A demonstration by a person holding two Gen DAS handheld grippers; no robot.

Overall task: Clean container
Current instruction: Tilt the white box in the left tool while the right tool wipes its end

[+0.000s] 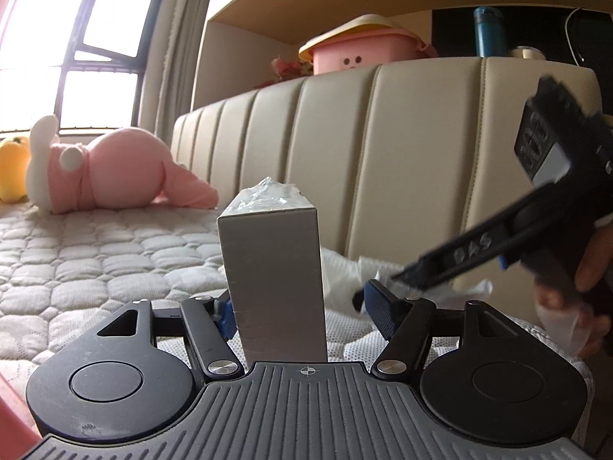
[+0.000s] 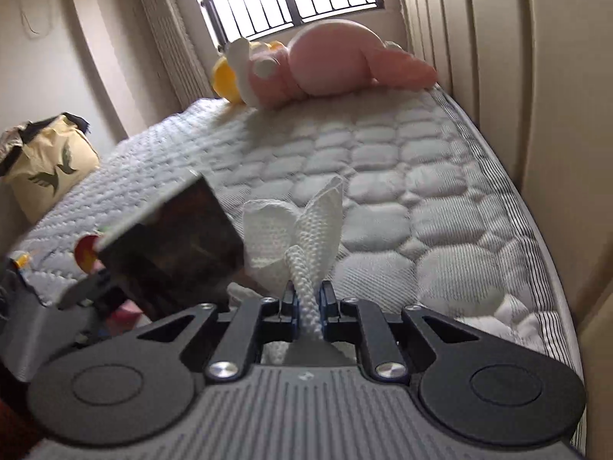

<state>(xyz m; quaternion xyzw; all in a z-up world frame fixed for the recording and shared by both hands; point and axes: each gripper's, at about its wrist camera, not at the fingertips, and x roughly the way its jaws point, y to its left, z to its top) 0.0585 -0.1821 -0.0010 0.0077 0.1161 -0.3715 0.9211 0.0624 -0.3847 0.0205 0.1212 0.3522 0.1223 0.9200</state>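
A tall grey box (image 1: 274,276) stands upright on the quilted mattress (image 1: 95,260), with crinkled clear film (image 1: 268,195) on its top. My left gripper (image 1: 302,310) is open around it: the left pad touches the box and the right pad (image 1: 379,306) stands a gap away. My right gripper (image 2: 306,295) is shut on a white textured cloth (image 2: 318,226). In the right wrist view the cloth sits just right of the box (image 2: 172,237). In the left wrist view the right gripper (image 1: 398,281) comes in blurred from the right with the cloth (image 1: 345,272) beside the box.
A padded cream headboard (image 1: 383,153) runs behind the box. A pink plush toy (image 2: 325,61) and a yellow one (image 2: 224,76) lie at the far end of the mattress. A yellow bag (image 2: 49,168) sits off the bed's left side. A hand (image 1: 586,268) holds the right gripper.
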